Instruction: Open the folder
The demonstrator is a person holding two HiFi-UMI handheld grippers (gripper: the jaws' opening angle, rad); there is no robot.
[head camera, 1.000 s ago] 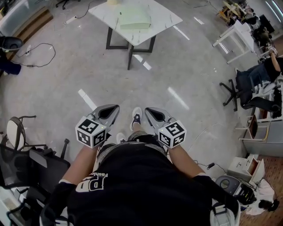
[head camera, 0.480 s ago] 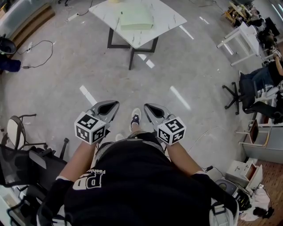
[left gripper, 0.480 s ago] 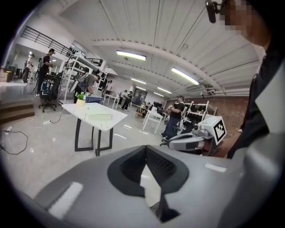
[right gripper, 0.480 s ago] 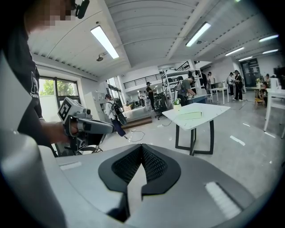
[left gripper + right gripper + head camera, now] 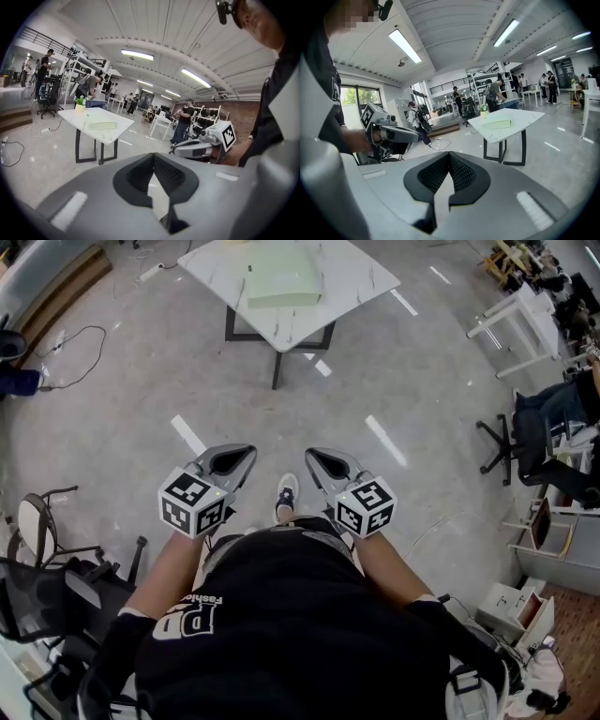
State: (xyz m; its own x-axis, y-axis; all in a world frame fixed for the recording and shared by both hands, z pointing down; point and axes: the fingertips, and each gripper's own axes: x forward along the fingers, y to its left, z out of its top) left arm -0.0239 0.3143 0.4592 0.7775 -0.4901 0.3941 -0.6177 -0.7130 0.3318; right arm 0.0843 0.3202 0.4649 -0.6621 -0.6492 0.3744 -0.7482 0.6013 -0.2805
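Pale-green folder (image 5: 274, 285) lies flat on a white table (image 5: 356, 273) well ahead of the closed, empty left gripper (image 5: 239, 457) and right gripper (image 5: 322, 459); light and thin, it likely opens best by pinching the cover's free edge.

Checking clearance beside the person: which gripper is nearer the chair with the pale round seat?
Left. The left gripper is on the same side as the chair, though well apart from it; the right gripper is farther off, beyond the left one and the person's shoe.
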